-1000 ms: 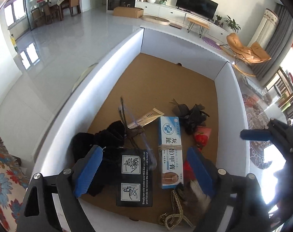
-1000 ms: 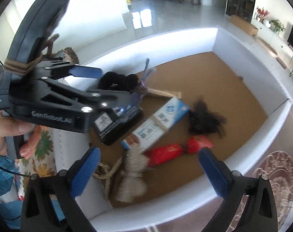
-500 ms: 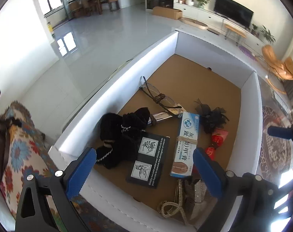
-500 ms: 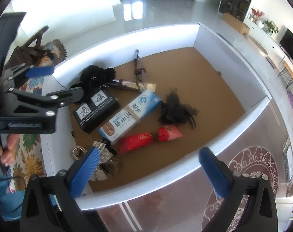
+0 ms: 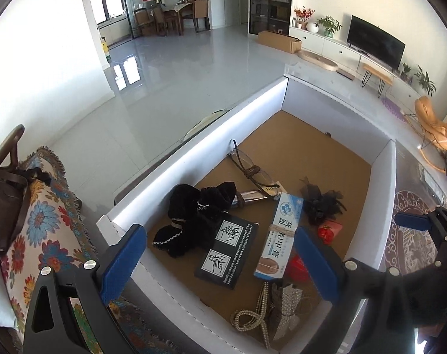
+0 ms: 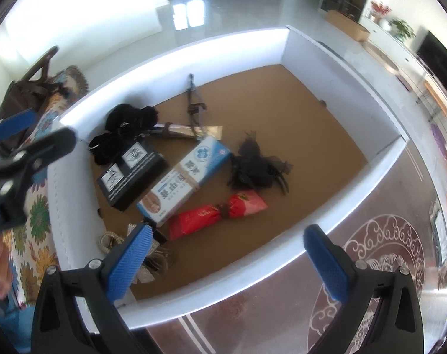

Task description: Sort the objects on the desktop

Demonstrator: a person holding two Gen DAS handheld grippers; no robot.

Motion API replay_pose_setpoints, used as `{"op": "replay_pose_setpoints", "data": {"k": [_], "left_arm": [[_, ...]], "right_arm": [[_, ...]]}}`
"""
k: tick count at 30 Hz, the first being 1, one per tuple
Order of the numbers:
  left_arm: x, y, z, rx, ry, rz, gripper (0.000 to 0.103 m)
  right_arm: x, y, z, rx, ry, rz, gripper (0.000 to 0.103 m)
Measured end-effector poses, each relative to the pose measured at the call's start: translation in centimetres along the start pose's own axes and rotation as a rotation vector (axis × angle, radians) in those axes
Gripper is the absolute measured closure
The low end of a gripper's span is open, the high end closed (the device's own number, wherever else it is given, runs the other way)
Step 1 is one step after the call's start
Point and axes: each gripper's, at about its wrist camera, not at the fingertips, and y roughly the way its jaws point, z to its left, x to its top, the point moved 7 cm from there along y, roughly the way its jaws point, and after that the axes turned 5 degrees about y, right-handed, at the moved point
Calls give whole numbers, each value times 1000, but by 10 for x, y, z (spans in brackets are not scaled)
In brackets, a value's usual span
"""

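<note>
A white-walled box (image 5: 199, 135) (image 6: 176, 50) with a brown floor holds the objects. In it lie a black velvet cloth (image 5: 193, 215) (image 6: 126, 126), a black card box (image 5: 226, 253) (image 6: 132, 171), a blue-white carton (image 5: 279, 236) (image 6: 185, 180), glasses (image 5: 250, 171) (image 6: 193, 103), a black mesh bow (image 5: 320, 203) (image 6: 255, 168), a red packet (image 6: 217, 215) (image 5: 329, 231) and a rhinestone bow with chain (image 5: 270, 315). My left gripper (image 5: 220, 268) is open and empty above the near wall. My right gripper (image 6: 226, 262) is open and empty above the box's right wall.
A floral-covered seat (image 5: 43, 236) with a brown bag (image 5: 2, 203) stands left of the box. A patterned rug (image 6: 385, 265) lies to the right. Glossy tiled floor (image 5: 179, 82) stretches beyond the box.
Both grippers have pulled up and back from the box. The objects now look smaller and lie farther below. Nothing was picked up.
</note>
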Motion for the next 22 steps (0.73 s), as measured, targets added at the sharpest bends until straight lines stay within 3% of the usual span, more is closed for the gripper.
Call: {"op": "replay_pose_setpoints", "data": {"k": [12, 17, 22], "left_arm": [[6, -9, 9, 48, -35, 1, 1], [6, -6, 6, 15, -28, 15, 0], [4, -9, 3, 21, -18, -22, 0]], "right_arm": [[7, -4, -3, -17, 3, -11, 1], [5, 0, -3, -18, 2, -5, 1], [7, 1, -2, -26, -7, -9, 1]]}}
